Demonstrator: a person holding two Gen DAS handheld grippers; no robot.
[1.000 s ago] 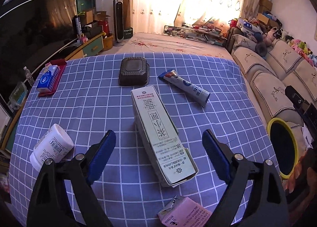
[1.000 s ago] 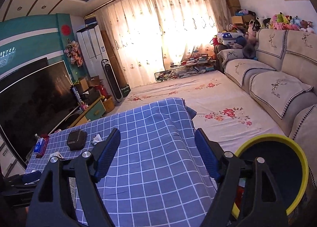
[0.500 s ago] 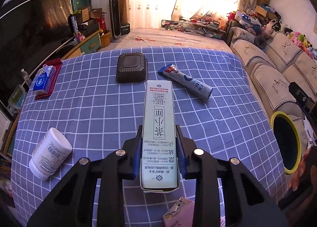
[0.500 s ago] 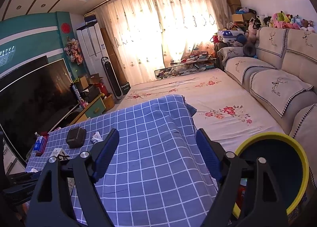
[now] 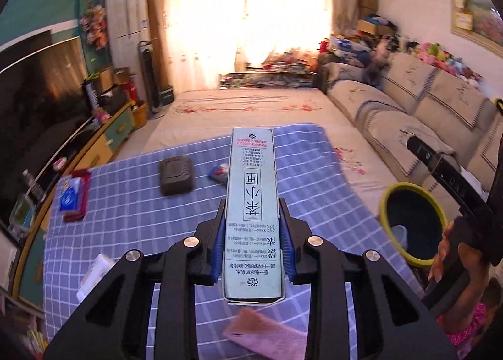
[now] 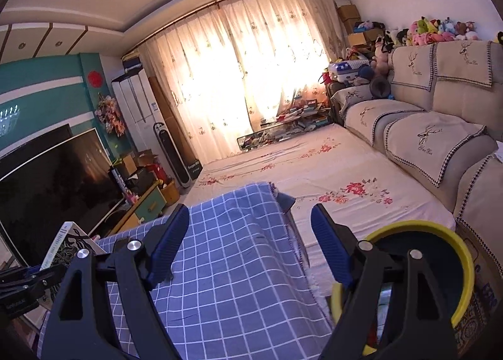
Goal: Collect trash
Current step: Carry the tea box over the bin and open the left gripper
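My left gripper (image 5: 252, 242) is shut on a long pale green carton (image 5: 251, 203) with printed text and holds it lifted above the blue checked table (image 5: 125, 221). The carton also shows at the left edge of the right wrist view (image 6: 67, 243), held by the left gripper. A yellow-rimmed trash bin (image 5: 411, 225) stands off the table's right side, and it shows in the right wrist view (image 6: 440, 269). My right gripper (image 6: 251, 247) is open and empty above the table's right edge, beside the bin.
On the table lie a dark plastic box (image 5: 176, 175), a blue tube (image 5: 218, 173), a white bottle (image 5: 94, 275), a pink carton (image 5: 267, 336) and a tissue pack on a red tray (image 5: 72, 198). A sofa (image 6: 433, 137) runs along the right.
My left gripper closed on the green carton and lifted it off the table, tilting upward. The right gripper stayed open and shifted only slightly.
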